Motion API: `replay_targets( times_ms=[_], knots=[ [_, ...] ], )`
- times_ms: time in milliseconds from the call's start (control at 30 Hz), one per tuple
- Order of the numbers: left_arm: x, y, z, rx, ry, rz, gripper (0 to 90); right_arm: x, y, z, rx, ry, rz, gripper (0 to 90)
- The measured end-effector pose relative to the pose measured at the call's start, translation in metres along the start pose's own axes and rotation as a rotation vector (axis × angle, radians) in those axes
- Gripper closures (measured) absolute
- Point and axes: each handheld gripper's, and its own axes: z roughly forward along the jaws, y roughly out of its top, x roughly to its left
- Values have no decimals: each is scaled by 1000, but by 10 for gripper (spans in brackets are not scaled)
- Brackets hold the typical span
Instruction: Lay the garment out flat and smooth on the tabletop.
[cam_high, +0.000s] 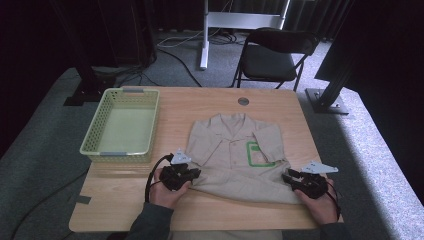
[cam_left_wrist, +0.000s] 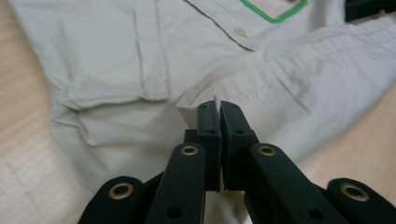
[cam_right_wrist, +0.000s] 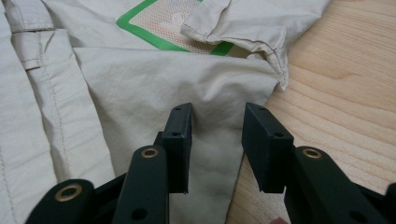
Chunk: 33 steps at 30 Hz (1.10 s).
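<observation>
A beige short-sleeved shirt (cam_high: 235, 155) with a green-edged chest patch (cam_high: 257, 153) lies face up on the wooden table (cam_high: 130, 195), its lower part folded up over itself. At the fold's left corner, my left gripper (cam_high: 192, 173) is shut on the shirt; a thin edge of cloth (cam_left_wrist: 217, 102) sticks up between the closed jaws. My right gripper (cam_high: 289, 175) is at the fold's right corner and stands open, its jaws either side of the shirt's corner (cam_right_wrist: 212, 140) and a sleeve (cam_right_wrist: 243, 28) just beyond.
A pale green perforated basket (cam_high: 121, 127) stands on the table's left side, with nothing in it. A round cable hole (cam_high: 243, 101) sits near the far edge. A dark folding chair (cam_high: 272, 55) and stand legs are behind the table.
</observation>
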Motion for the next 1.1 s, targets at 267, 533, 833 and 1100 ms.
replay_targets(
  times_ms=[267, 533, 833, 1100],
  knots=[
    [-8, -12, -2, 9, -45, 21, 879, 0, 0, 0, 0, 0, 1, 624],
    [-10, -25, 0, 22, -80, 13, 879, 0, 0, 0, 0, 1, 2, 624],
    [-10, -42, 2, 38, -147, 6, 879, 0, 0, 0, 0, 1, 3, 624],
    [-12, -51, 4, 51, -162, 6, 879, 0, 0, 0, 0, 2, 3, 624]
  ],
)
